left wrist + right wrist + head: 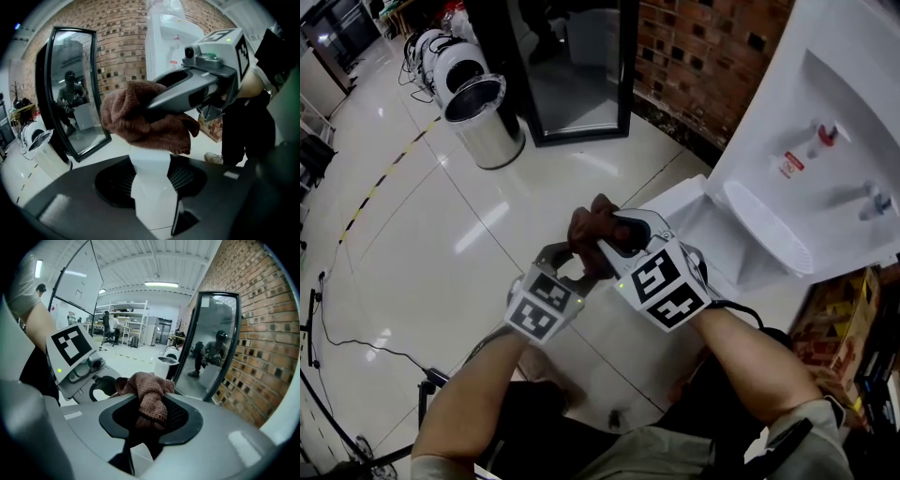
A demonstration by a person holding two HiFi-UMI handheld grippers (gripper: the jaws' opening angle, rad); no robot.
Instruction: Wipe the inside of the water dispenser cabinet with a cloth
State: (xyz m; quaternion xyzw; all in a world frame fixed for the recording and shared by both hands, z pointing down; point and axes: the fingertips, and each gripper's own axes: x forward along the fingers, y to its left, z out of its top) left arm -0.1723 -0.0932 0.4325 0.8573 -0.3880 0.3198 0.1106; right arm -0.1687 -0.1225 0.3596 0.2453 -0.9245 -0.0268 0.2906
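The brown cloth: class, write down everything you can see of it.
The brown cloth is fuzzy, knitted-looking fabric, crumpled into a loose wad. It hangs in the air above the glossy tiled floor, short of the white water dispenser. Both tools grip it: the left tool at its tips, the right tool on a drooping fold. Nothing else touches it.

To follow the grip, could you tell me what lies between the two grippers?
A bunched brown cloth, gripped by both the left gripper and the right gripper; the head view shows it best.
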